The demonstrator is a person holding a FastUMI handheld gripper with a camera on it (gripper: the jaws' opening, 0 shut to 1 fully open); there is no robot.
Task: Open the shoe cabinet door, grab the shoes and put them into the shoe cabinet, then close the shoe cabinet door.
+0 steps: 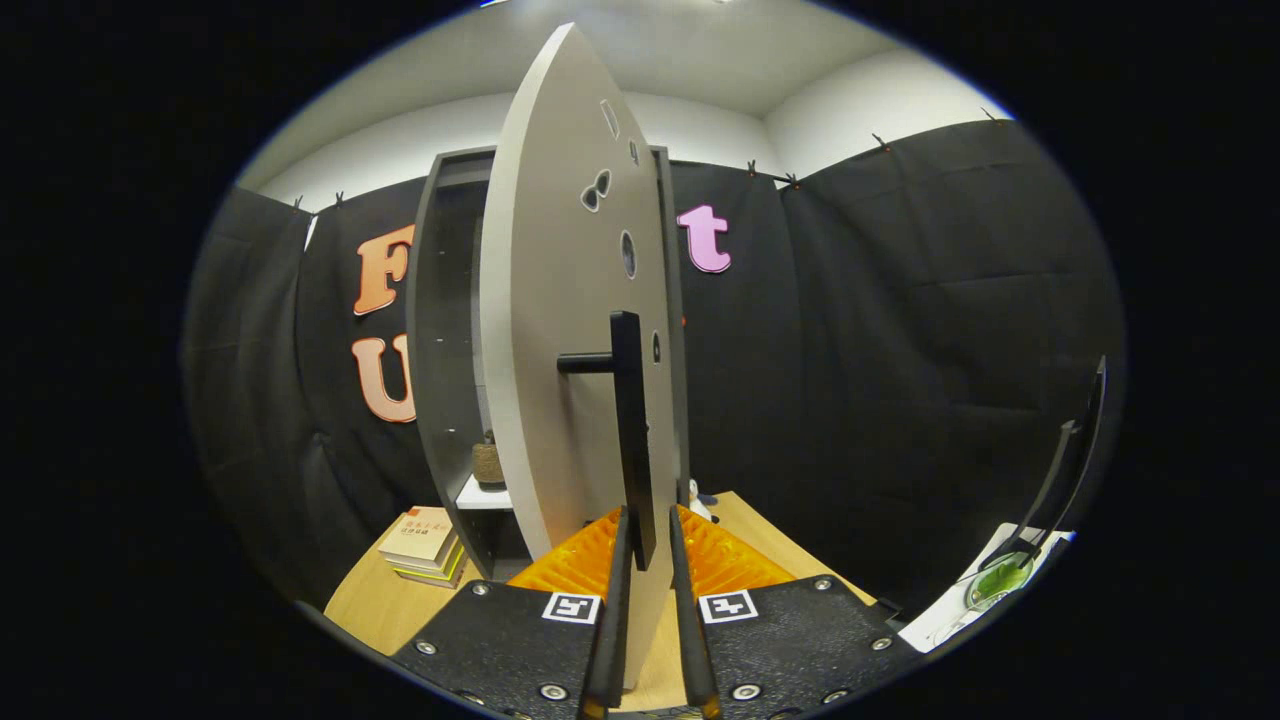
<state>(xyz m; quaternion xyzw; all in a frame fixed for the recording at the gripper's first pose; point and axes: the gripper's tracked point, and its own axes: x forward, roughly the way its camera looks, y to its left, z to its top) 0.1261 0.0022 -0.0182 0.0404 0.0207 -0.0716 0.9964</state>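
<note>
The gripper (647, 590) is low and close to the door (560, 330). Its jaws are nearly closed, with one finger on each side of the handle (630, 440). They sit right at the lower end of the handle and seem to press on it from both sides.

The handle is a tall dark bar. It stands upright on the face of the door, and a short dark stub joins it to the door about halfway up.

The door is a big pale board. It is swung out toward the gripper, so its thin edge and its face both show. It has a few small holes in it near the top and one in the middle.

Behind the door stands the cabinet (445, 330). It is dark and it is open. A small brown pot (488, 463) sits on a white shelf (485, 495) inside it.

The cabinet stands on a wooden counter (360, 595). A stack of books (425, 545) lies on the counter, just left of the cabinet. A small white figure (697, 498) stands on the counter beside the door, past the jaws.

Far off to the right is a thin dark stand (1070, 470) with a green dish (995, 580) by its foot.
</note>
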